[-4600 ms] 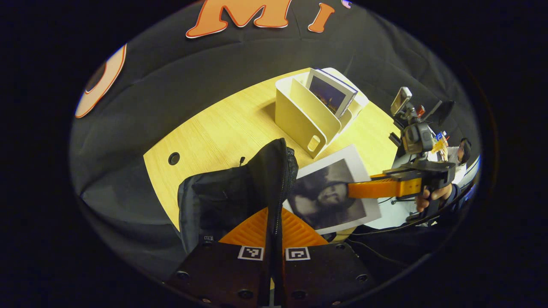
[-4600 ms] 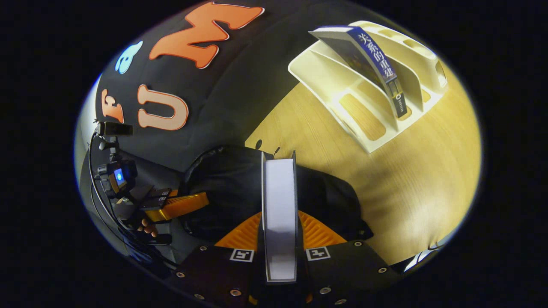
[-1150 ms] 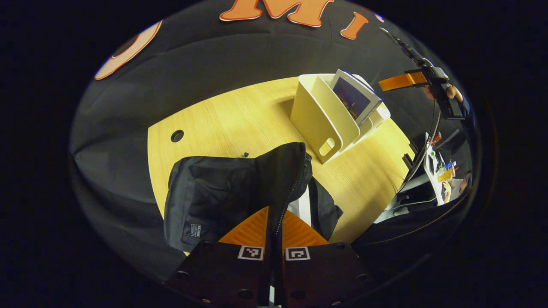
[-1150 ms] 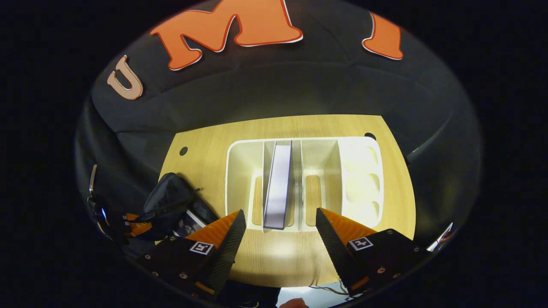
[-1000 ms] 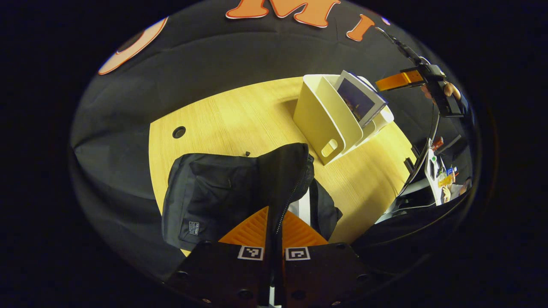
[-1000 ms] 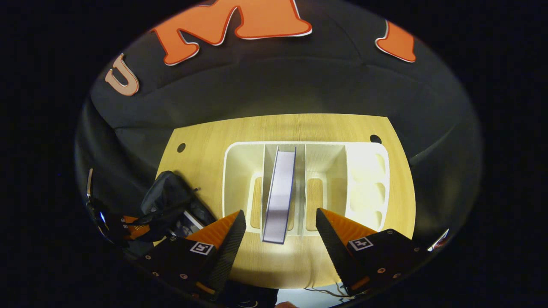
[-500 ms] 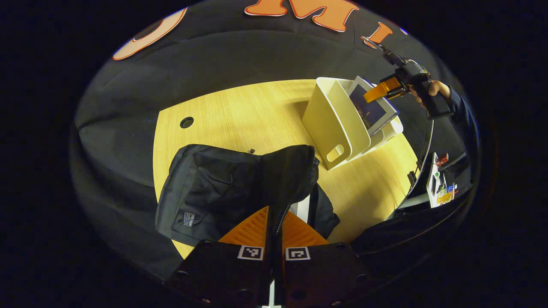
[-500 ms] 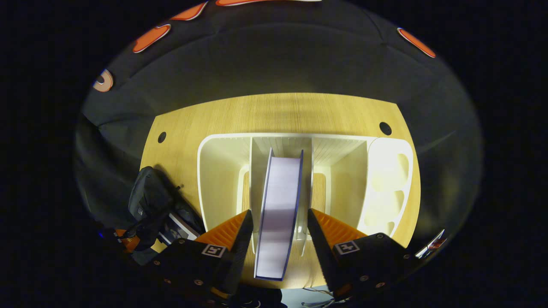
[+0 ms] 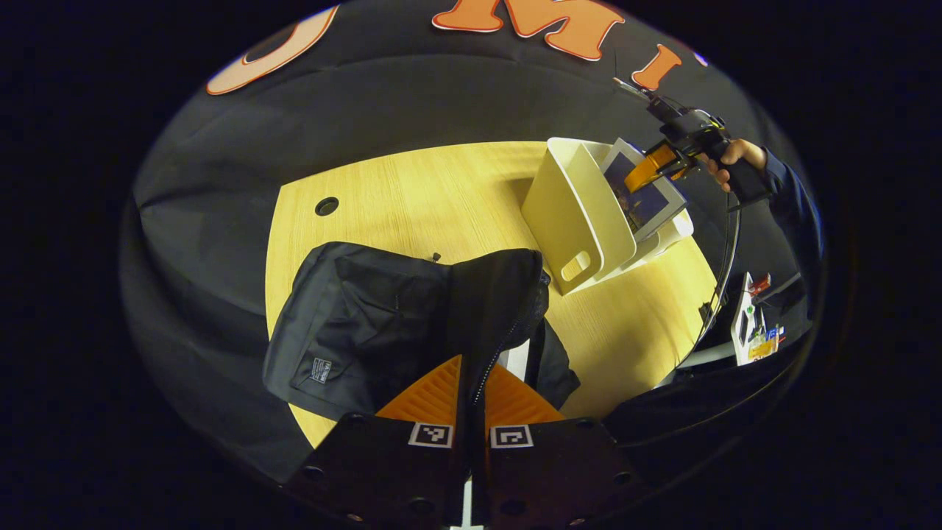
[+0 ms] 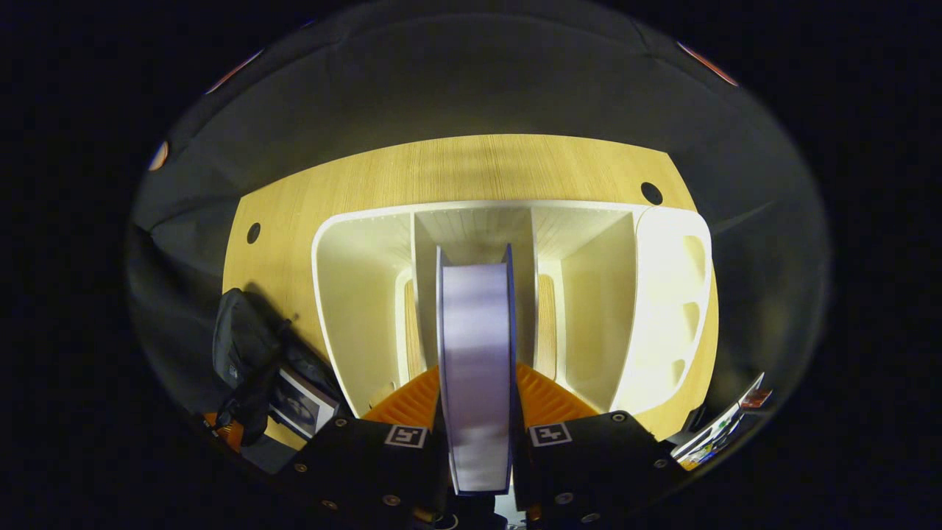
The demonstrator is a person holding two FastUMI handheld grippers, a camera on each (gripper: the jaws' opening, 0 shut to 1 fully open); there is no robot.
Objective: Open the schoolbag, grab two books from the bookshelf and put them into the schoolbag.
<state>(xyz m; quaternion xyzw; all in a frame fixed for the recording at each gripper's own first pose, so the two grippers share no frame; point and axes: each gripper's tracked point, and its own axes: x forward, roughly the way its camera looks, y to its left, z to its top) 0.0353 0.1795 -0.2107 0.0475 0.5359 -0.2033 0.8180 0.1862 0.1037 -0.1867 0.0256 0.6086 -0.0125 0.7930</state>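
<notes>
Right tongs (image 10: 478, 412): clamped on the second book (image 10: 477, 368), one finger on each cover, at its near top edge; the book stands in the middle slot of the bookshelf (image 10: 662, 294).
Left tongs (image 9: 471, 401): pinched together on the schoolbag flap (image 9: 493, 294), holding the schoolbag (image 9: 353, 331) open on the surface (image 9: 412, 199).
Handling: the book looks stiff and fairly thick, likely heavy enough to sag from an edge grip; a hold nearer the spine should steady it. The flap is soft and limp.
Right gripper view: the slot walls beside the book, and a first book (image 10: 298, 405) in the bag's mouth.
Left gripper view: the book's dark front cover (image 9: 640, 199) and the hand (image 9: 736, 154) holding the right tongs.

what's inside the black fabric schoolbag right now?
One book with a pale border pokes out of the black fabric schoolbag's opening, which the left gripper holds up by the flap. The bag's deeper interior is covered.
</notes>
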